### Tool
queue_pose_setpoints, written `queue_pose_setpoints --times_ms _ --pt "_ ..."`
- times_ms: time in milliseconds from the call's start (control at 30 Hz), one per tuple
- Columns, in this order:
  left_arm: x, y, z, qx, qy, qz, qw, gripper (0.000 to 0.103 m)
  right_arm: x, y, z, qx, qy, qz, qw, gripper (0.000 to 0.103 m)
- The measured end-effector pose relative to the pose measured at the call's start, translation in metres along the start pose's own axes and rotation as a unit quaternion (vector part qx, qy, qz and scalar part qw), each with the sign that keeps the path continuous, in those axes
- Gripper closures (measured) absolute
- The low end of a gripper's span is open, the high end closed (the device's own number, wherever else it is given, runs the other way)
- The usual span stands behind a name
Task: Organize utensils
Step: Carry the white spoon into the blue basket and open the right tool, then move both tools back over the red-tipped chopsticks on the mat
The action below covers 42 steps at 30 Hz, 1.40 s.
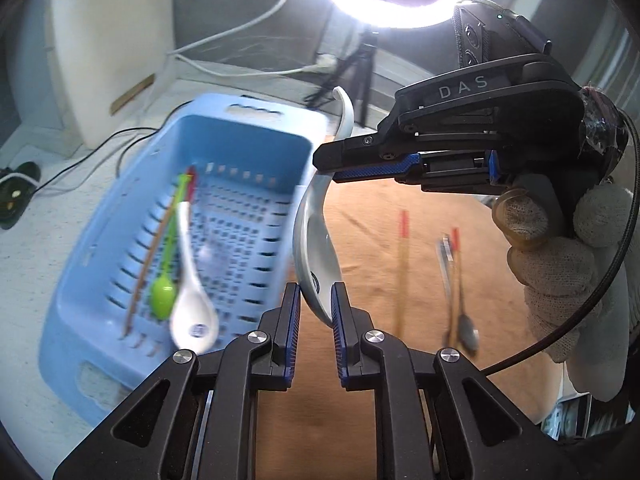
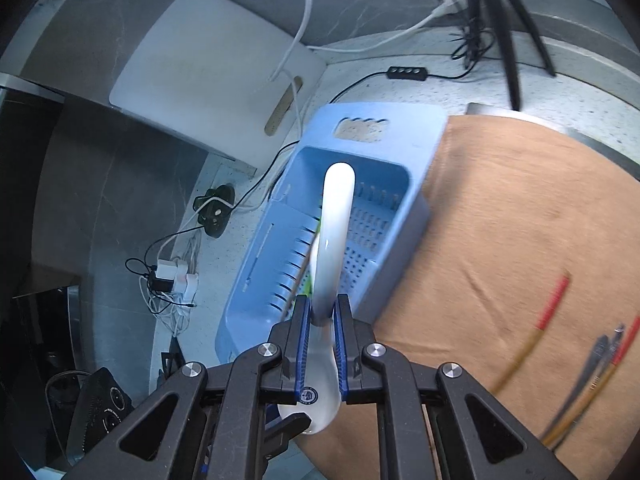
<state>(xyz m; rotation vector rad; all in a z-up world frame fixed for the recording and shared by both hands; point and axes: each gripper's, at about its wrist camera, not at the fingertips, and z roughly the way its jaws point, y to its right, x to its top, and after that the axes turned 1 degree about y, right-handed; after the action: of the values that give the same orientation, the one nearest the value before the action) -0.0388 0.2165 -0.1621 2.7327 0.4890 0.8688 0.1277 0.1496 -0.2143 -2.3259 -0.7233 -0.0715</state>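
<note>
Both tongs on one white spoon (image 1: 316, 240), held in the air by the basket's (image 1: 120, 240) right wall, over the brown cloth (image 1: 380, 248). L tongs (image 1: 315, 300) clenched on the bowel end; R tongs (image 2: 322, 320) clenched on the neck, handle poking up fwd toward basket. R hand (image 1: 560, 256) gloved, seen in L view. Blue basket sits on speckled table (image 1: 24, 280), partly on cloth. Inside: 2nd white spoon (image 1: 192, 300), green spoon (image 1: 162, 296), a chopstick (image 1: 140, 272). On cloth, well apart from basket: red-tip chopsticks (image 2: 552, 304), metal spoon (image 1: 468, 332). Blurry.
</note>
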Motion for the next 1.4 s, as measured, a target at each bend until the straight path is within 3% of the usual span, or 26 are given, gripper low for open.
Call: queue_pose_setpoints --times_ms 400,800,867,1033,1167,1300,1400 --pt "0.006 -0.047 0.019 0.02 -0.01 -0.026 0.9994 0.091 0.015 -0.012 0.054 -0.022 -0.028 -0.012 0.999 0.092" --pt "0.006 -0.044 0.009 0.033 0.004 -0.026 0.9991 0.091 0.011 -0.012 0.039 -0.037 -0.012 -0.028 0.999 0.086" --pt "0.005 -0.041 0.007 0.036 0.006 -0.025 0.999 0.082 0.01 -0.012 0.034 -0.038 -0.008 -0.031 0.999 0.085" --pt "0.004 -0.032 -0.001 0.042 0.014 -0.014 0.9989 0.08 0.005 -0.009 0.017 -0.039 0.002 -0.032 0.999 0.082" --pt "0.003 -0.021 -0.011 0.048 0.025 -0.006 0.9985 0.071 -0.003 -0.007 0.002 -0.042 0.014 -0.038 0.998 0.081" --pt "0.003 -0.009 -0.019 0.053 0.036 0.008 0.9979 0.069 -0.012 -0.004 -0.014 -0.045 0.024 -0.047 0.998 0.076" --pt "0.003 0.001 -0.023 0.056 0.043 0.017 0.9973 0.057 -0.019 0.0 -0.03 -0.057 0.04 -0.061 0.996 0.074"
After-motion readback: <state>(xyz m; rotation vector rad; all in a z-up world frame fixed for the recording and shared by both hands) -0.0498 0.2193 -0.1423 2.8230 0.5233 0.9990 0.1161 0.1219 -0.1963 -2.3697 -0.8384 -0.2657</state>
